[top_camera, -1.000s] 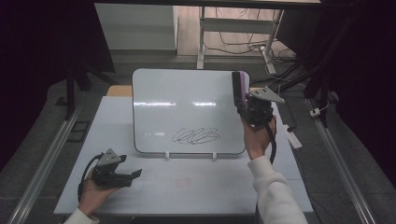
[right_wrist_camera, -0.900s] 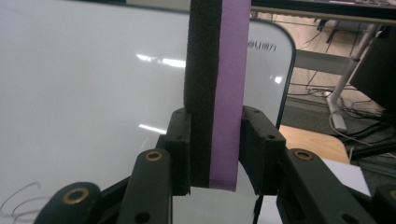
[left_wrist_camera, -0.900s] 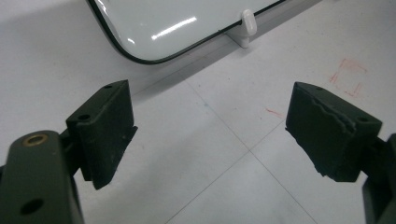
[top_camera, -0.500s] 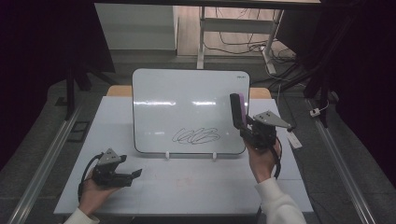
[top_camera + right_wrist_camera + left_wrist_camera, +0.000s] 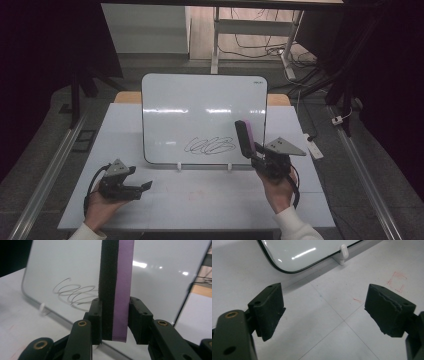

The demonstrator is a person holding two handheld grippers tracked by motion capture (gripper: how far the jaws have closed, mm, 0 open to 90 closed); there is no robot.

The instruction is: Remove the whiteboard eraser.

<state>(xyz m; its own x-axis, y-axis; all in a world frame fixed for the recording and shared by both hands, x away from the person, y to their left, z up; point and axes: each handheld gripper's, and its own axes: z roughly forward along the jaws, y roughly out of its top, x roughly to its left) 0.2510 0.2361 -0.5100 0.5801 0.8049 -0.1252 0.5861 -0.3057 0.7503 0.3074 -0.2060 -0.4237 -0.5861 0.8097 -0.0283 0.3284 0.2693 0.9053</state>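
Presently the right gripper [image 5: 248,151] is clamping the eraser [image 5: 244,137] beside the intact scribble [image 5: 210,146] on the whiteboard [image 5: 200,100], wiping not yet begun, while the left gripper [image 5: 145,186] is idling open.

Purple back and black felt face on the eraser [image 5: 116,290], clamped between the black jaws of the right hand-held gripper [image 5: 115,320]. Behind it, a glossy white whiteboard [image 5: 200,107] with a thin black edge carries a looping dark scribble [image 5: 210,146] (grey-looking in the right gripper view). The worktop [image 5: 200,200] is pale white-grey with faint red marks, and the left hand-held gripper [image 5: 142,186] is matte black.
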